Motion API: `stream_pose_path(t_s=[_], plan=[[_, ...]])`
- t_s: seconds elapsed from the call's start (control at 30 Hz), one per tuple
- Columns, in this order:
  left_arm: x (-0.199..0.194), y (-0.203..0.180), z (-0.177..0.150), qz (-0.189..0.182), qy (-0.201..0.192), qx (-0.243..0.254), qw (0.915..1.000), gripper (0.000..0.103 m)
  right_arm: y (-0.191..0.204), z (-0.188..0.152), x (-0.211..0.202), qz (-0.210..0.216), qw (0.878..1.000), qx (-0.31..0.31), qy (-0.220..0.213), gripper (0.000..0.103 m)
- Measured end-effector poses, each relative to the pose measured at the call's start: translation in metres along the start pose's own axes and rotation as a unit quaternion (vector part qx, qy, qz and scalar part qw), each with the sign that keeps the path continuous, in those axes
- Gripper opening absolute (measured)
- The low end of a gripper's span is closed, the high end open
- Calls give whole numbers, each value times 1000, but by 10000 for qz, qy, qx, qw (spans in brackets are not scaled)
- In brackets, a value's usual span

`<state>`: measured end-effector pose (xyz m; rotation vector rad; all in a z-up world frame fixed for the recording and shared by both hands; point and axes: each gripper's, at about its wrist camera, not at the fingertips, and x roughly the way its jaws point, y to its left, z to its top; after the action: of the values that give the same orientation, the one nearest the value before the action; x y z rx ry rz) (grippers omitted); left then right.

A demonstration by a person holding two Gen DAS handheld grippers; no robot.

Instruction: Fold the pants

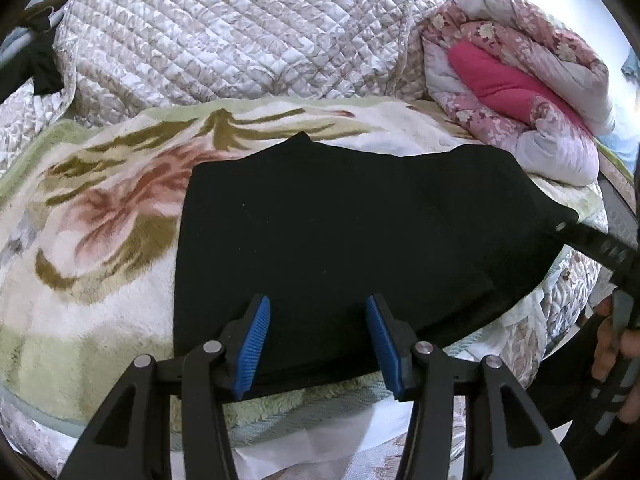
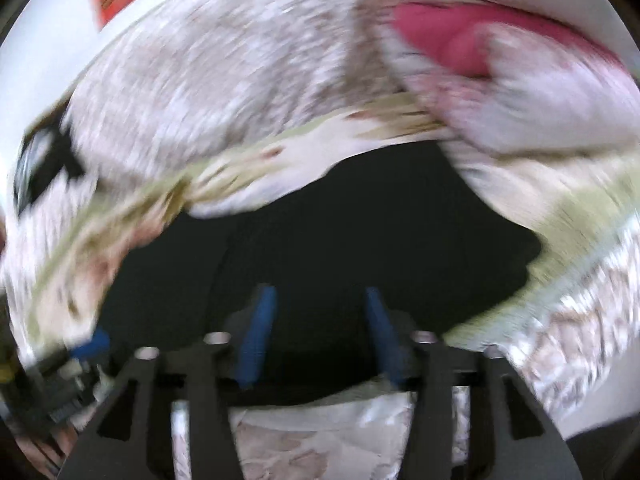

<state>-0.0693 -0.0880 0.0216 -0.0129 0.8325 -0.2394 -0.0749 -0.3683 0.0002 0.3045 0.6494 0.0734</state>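
Bed (image 1: 240, 32): a quilted cover at the back, a rolled pink floral duvet (image 1: 520, 92) at the far right, and a plush flowered blanket (image 1: 92, 216) spread in front as the working surface.
Pants (image 1: 340, 248): black, lying flat on the blanket just ahead of both tools, already doubled into a broad slab; a small corner pokes up at the far edge.
Long axis: runs left to right across the left wrist view, near edge along the front of the bed; the right end narrows towards the other tool.
Step in hand: I judge a mid fold, with the cloth laid down and both tools free of it.
Left tool (image 1: 318, 344): blue pads spread wide, nothing between them, over the near edge.
Right tool (image 2: 320, 332): view heavily smeared, pads apart and empty over the pants (image 2: 360, 220).
Next move: likely pinch one end at both corners and carry it over to the other end, keeping the edges square.
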Motion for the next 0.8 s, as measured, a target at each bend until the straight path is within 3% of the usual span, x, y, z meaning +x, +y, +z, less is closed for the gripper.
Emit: stream_pose_path(t_s=[0.2, 0.4, 0.7, 0.8], plan=[[0, -2, -1, 32, -29, 24, 10000, 53, -37, -10, -24, 41, 9944, 1051, -124, 59], [0, -1, -2, 36, -29, 34, 10000, 53, -64, -10, -12, 144, 9846, 1742, 82, 60], [0, -3, -2, 53, -39, 33, 10000, 53, -77, 11, -4, 319, 9764, 2094, -424, 62], [1, -3, -2, 58, -37, 28, 10000, 53, -83, 18, 13, 178, 9760, 2154, -283, 61]])
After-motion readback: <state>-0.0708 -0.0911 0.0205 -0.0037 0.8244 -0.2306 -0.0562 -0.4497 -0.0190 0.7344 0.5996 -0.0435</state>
